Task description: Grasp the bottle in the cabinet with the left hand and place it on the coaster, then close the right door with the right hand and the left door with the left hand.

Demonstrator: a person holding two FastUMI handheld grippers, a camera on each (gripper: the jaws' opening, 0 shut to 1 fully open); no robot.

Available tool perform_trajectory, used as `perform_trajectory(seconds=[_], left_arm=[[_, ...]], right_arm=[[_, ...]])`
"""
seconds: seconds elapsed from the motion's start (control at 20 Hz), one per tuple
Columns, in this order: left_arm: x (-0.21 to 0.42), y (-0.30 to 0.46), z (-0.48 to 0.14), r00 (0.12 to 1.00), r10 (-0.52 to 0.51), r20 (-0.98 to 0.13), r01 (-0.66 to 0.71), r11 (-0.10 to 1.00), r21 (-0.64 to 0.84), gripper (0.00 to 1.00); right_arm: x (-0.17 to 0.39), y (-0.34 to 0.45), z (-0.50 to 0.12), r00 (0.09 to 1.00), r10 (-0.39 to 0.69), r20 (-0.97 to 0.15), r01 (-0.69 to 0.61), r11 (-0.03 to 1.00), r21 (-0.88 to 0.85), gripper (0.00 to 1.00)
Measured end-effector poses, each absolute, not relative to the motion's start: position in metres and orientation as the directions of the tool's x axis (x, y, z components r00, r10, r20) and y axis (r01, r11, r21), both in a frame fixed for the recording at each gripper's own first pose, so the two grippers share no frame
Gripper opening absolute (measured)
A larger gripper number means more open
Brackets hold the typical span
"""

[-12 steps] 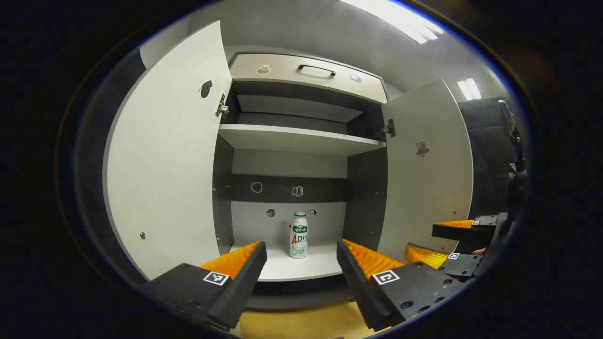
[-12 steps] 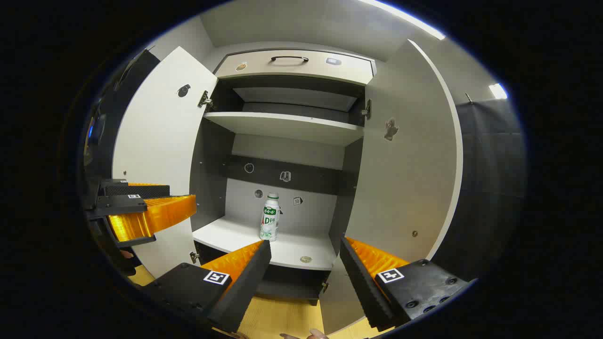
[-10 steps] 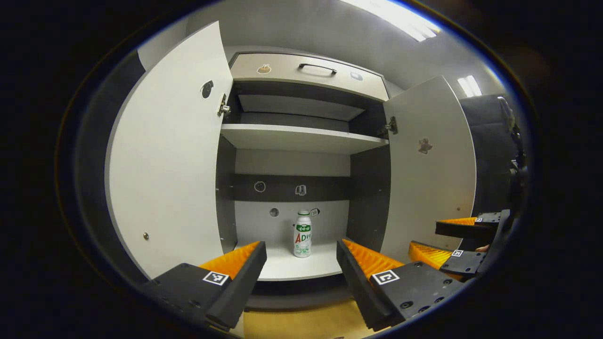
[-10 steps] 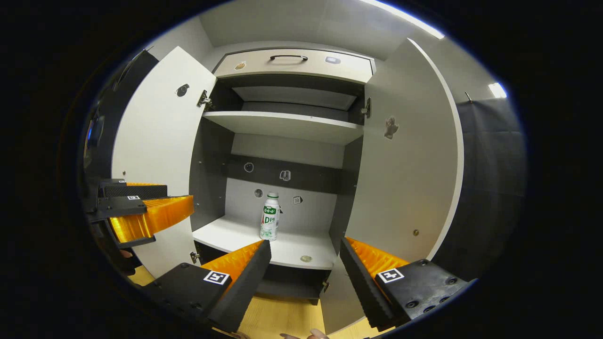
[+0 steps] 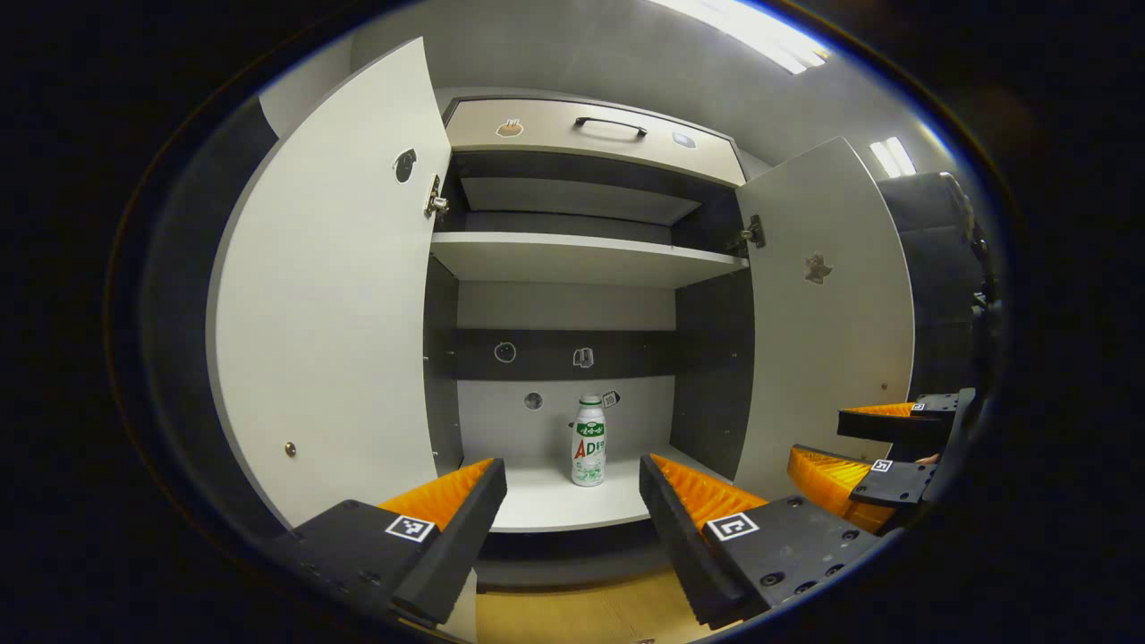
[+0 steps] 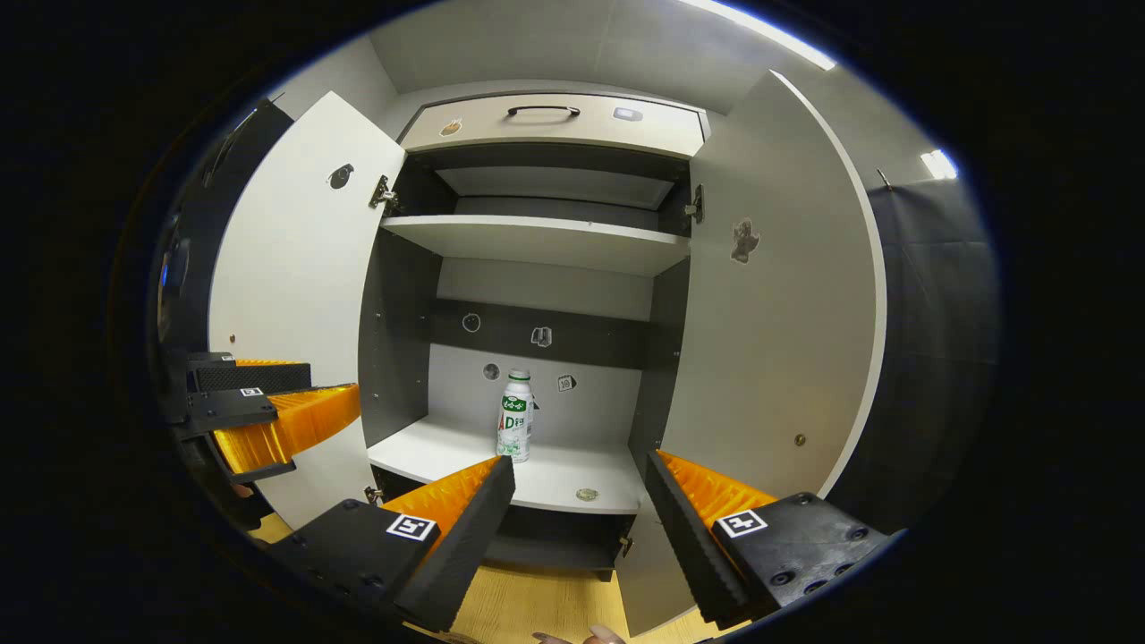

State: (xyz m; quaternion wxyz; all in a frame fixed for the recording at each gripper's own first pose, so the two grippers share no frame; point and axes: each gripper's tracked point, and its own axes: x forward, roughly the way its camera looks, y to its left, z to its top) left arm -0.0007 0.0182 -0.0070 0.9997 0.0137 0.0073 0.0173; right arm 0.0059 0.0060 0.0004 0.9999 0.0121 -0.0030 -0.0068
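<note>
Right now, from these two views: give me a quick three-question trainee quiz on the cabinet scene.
1. True or false: the bottle stands upright on the lower shelf.
2. The left tool is: A) shut on the bottle, B) open, short of the cabinet, C) pushing the left door.
3. Fill in: both cabinet doors are ____.

Key: 1 true. 2 B. 3 open; the right door too. The right tool is also open.

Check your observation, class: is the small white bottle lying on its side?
No, the small white bottle stands upright on the cabinet's lower white shelf.
</note>
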Motion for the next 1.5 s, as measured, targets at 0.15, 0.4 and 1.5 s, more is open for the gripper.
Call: perform_trajectory(seconds=[0.15, 0.4, 1.5], left_arm=[[0.000, 0.021, -0.009, 0.999, 0.031, -0.018, -0.031, 0.999, 0.024, 0.94], [0.002, 0.024, -0.012, 1.000, 0.008, -0.017, -0.008, 1.000, 0.011, 0.94], [0.178, -0.004, -0.046, 0.996, -0.093, -0.016, 0.093, 0.995, 0.023, 0.94]], right_arm=[[0.006, 0.009, -0.001, 1.000, -0.016, 0.000, 0.016, 1.000, 0.015, 0.98], [0.004, 0.014, 0.000, 1.000, -0.022, 0.004, 0.022, 1.000, 0.007, 0.98], [0.064, 0.005, 0.000, 0.994, 0.061, 0.091, -0.064, 0.998, 0.029, 0.98]])
